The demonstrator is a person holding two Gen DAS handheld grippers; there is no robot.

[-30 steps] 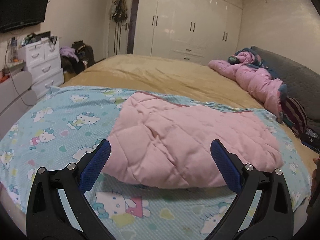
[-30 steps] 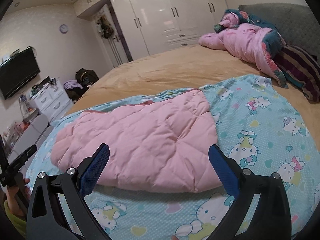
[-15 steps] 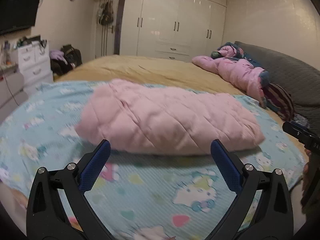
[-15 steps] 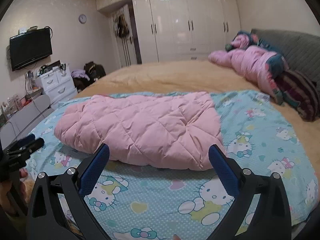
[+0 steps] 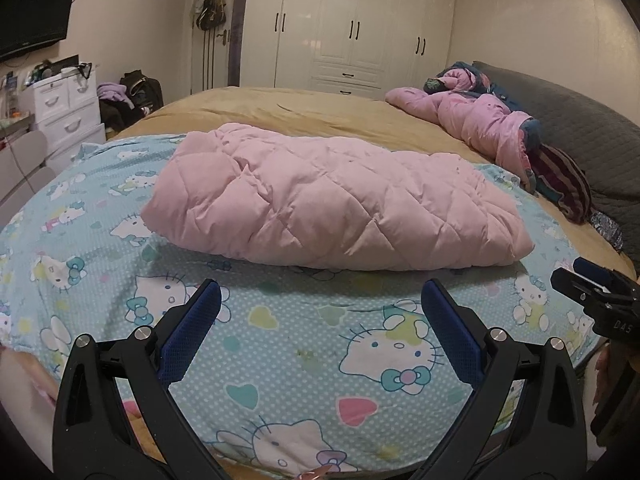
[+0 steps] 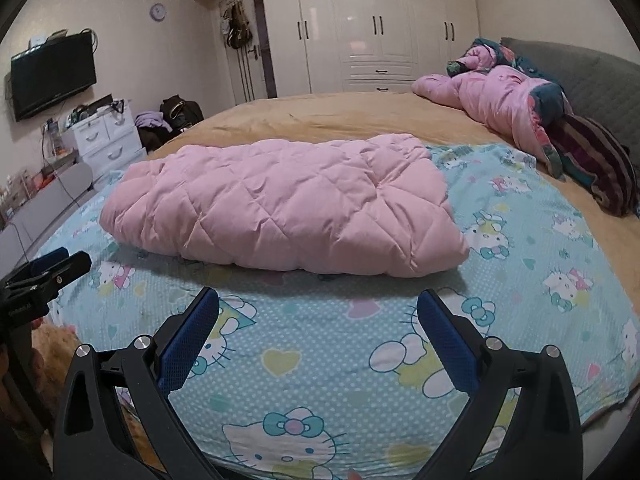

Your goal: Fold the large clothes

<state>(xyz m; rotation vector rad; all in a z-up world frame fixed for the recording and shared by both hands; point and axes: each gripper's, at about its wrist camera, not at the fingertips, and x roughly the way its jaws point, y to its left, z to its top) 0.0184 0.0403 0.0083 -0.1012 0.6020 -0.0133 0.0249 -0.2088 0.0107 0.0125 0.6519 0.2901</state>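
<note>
A pink quilted padded garment (image 5: pixel 332 204) (image 6: pixel 288 208) lies folded in a long bundle across a light blue cartoon-cat sheet (image 5: pixel 304 344) (image 6: pixel 304 336) on the bed. My left gripper (image 5: pixel 320 320) is open, held back from the bundle's near edge over bare sheet, nothing between its blue pads. My right gripper (image 6: pixel 318 320) is open too, also short of the garment. At the right edge of the left wrist view the right gripper (image 5: pixel 596 296) shows; in the right wrist view the left gripper (image 6: pixel 44 276) shows at the left.
The sheet lies on a tan bedspread (image 5: pixel 304 116). A rumpled pink duvet (image 5: pixel 480 120) and striped cloth (image 5: pixel 564 176) lie by the grey headboard (image 5: pixel 580 120). White wardrobes (image 5: pixel 360 28) fill the far wall; white drawers (image 5: pixel 68 108), bags and a wall television (image 6: pixel 52 76) stand left.
Both grippers have dropped lower and pulled back from the garment toward the bed's near edge. The garment now lies flat as a folded bundle, with more bare sheet in front of each gripper.
</note>
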